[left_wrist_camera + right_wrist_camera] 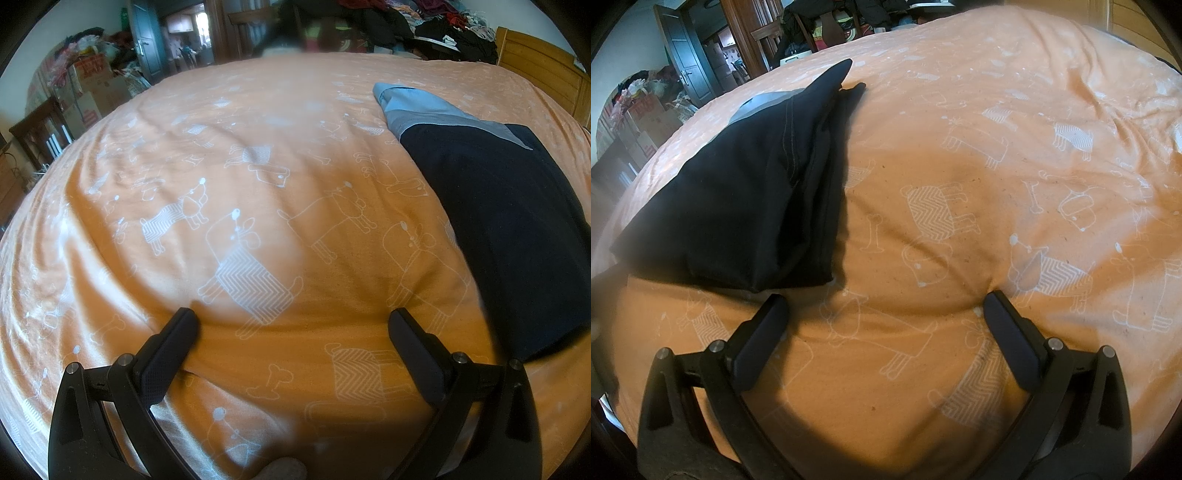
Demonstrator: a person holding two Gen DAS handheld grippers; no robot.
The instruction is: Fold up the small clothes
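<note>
Our left hand-held gripper (291,317) and right hand-held gripper (884,302) both gape wide over the orange bed cover (258,206), holding nothing. The folded dark garment (738,199) lies on the bed between them: ahead-right of the left, ahead-left of the right.

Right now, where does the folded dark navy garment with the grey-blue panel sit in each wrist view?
Left wrist view: folded dark navy garment at the right edge, beyond the left gripper.
Right wrist view: garment upper left, ahead of the right gripper.
Shared landmark: orange dog-print bedsheet.
</note>
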